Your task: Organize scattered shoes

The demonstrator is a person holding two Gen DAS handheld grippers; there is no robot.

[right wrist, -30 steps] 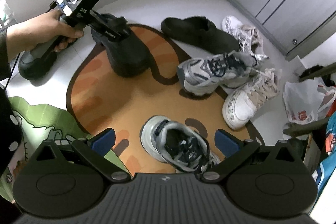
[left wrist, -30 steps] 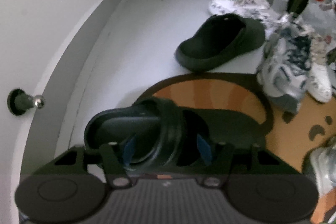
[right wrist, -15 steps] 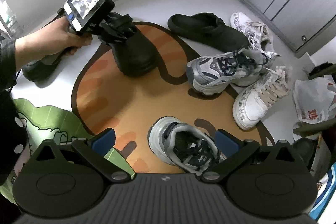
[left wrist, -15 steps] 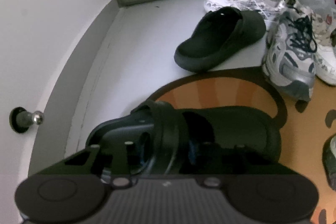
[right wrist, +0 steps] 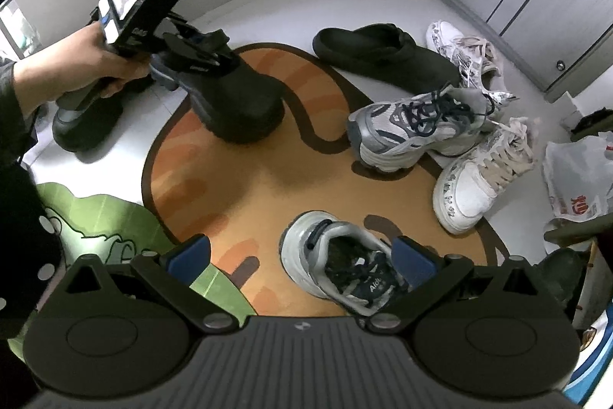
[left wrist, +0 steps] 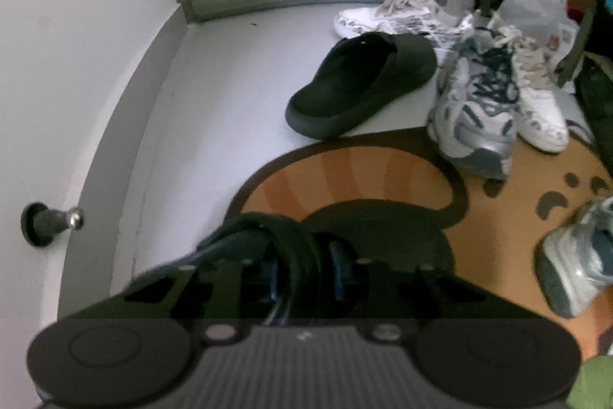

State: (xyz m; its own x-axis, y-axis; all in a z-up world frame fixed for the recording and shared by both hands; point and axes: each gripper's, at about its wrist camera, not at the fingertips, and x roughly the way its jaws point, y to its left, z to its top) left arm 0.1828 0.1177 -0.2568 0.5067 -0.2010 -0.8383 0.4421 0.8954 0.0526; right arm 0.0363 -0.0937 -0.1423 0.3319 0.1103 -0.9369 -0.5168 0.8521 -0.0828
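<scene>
Left gripper [left wrist: 304, 275] apparently pinches chunky black clog [right wrist: 237, 102] (matte, rounded toe).

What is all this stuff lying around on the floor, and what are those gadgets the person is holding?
Black clogs: three; one held on the orange mat's edge, one on the grey floor behind, one partly hidden under the hand.
Grey-and-navy sneakers: two; one at the mat's far edge, one near the right gripper.
White printed sneakers: two, right side, one by the cupboard doors.
Orange mat: one, centre.
Green mat: one, lower left.
Plastic bag: one, whitish, far right.
Left gripper: black, clamped on a clog.
Right gripper: black, blue pads, open.
Hand: one, holding the left gripper.
</scene>
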